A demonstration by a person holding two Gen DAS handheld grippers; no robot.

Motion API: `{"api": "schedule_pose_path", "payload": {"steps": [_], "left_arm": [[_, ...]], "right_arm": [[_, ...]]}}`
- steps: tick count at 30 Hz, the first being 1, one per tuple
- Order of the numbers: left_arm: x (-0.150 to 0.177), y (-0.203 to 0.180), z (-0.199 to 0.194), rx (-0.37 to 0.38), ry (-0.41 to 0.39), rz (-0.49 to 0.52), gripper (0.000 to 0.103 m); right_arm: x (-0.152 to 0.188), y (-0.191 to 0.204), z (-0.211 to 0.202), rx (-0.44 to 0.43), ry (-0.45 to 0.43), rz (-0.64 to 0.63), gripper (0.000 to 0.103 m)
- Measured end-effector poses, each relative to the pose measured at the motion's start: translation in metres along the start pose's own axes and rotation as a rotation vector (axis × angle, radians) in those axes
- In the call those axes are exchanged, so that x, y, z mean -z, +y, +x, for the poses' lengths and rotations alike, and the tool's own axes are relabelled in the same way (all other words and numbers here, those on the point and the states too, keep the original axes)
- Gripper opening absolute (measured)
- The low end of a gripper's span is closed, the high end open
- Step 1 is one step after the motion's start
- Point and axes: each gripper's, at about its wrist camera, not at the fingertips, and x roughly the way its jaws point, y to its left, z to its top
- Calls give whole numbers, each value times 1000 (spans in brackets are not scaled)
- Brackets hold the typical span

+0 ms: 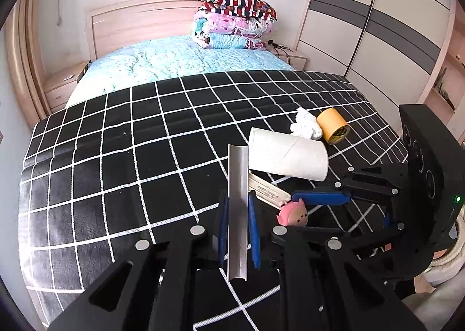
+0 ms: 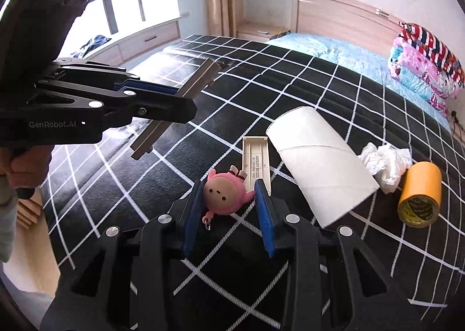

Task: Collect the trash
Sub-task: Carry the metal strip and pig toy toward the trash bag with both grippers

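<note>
Pink toy between right hand-held gripper pads

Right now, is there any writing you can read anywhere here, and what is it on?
"GenRobot.AI": on the black body of the left gripper, in the right wrist view.
Printed code lines on the cream plastic strip: too small to read.
Black print on the yellow tape roll: too blurred to read.

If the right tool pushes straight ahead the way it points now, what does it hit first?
The pink toy, which already sits between the right tool's blue pads. Just beyond it lies the beige plastic strip, then the white cardboard tube, though depth is hard to judge here.
</note>
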Motion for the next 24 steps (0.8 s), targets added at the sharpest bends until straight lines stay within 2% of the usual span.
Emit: {"api": "schedule_pose_path", "payload": {"steps": [24], "left_arm": [[36, -75, -50, 23, -29, 36, 13]], "right_arm": [[49, 11, -86, 23, -75, 12, 36]]}}
